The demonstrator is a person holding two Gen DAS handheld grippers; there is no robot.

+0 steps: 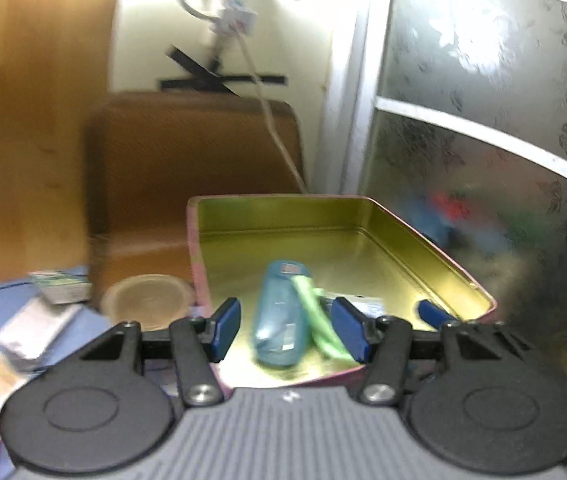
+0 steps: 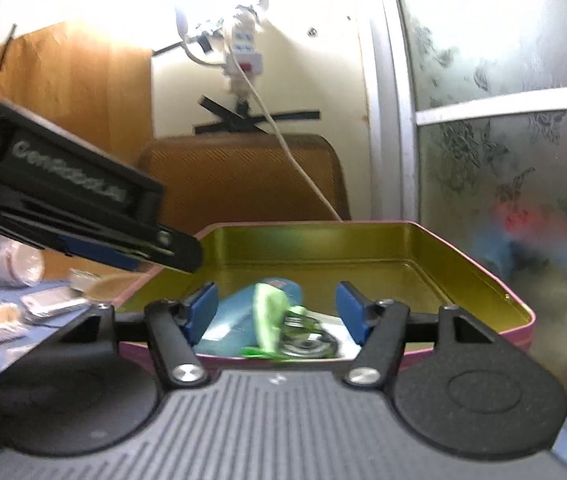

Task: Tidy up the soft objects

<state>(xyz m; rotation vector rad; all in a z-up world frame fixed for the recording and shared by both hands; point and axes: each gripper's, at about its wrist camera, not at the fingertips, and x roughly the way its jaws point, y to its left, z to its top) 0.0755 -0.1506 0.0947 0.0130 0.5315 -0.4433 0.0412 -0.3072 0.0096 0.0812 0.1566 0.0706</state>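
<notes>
Teal pouch [image 1: 281,312] lying in tin [image 1: 403,236], long axis near-to-far, left gripper [image 1: 287,330] and right gripper [image 2: 275,316] jaws apart, empty

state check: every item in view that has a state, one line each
tin box: lid off, mostly bare inside
teal pouch: lying flat in the tin
green strap: draped beside the pouch, in the tin
left gripper: open, holding nothing
right gripper: open, holding nothing
</notes>
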